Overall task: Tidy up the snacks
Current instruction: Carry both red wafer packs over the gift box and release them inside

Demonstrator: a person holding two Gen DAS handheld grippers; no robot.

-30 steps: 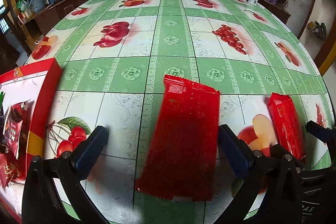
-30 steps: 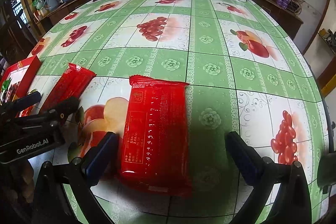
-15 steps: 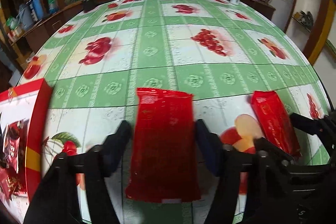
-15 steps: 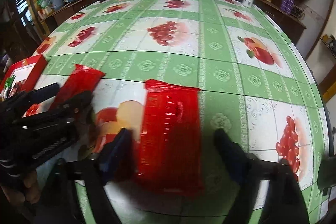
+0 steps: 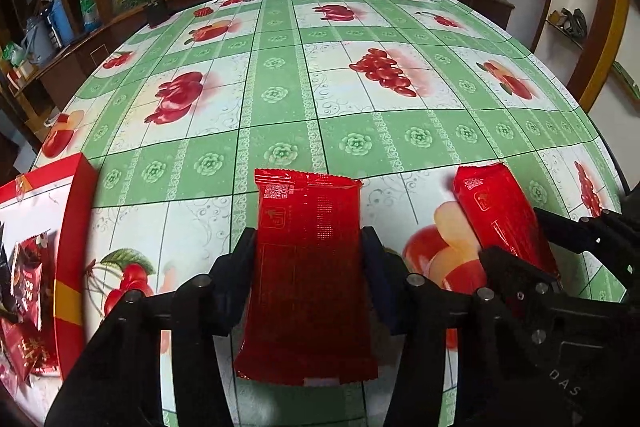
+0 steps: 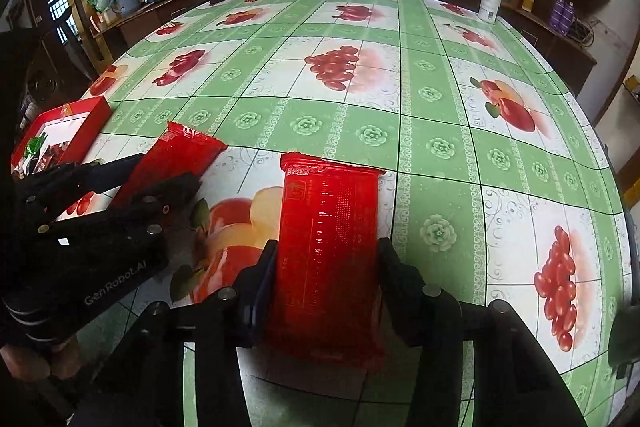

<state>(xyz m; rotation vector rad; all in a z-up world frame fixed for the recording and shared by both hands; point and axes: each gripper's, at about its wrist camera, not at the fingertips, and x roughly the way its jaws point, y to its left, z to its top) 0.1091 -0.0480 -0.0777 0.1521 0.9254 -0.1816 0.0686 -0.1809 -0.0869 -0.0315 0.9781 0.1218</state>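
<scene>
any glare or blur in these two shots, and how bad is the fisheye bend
Left wrist: sharp, soft glare on the packet in the left gripper, tablecloth lines bow outward. Right wrist: sharp, shiny streaks on its packet in the right gripper, same strong bend, dark corners.

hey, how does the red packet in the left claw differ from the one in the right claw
The left claw grips the left packet, which lies nearer the red box; the right claw grips the right packet, which lies farther from it. In the right wrist view, the left packet slants relative to the right packet. Both are glossy red sealed wrappers lying flat on the fruit-print tablecloth, each squeezed at its long edges.
</scene>
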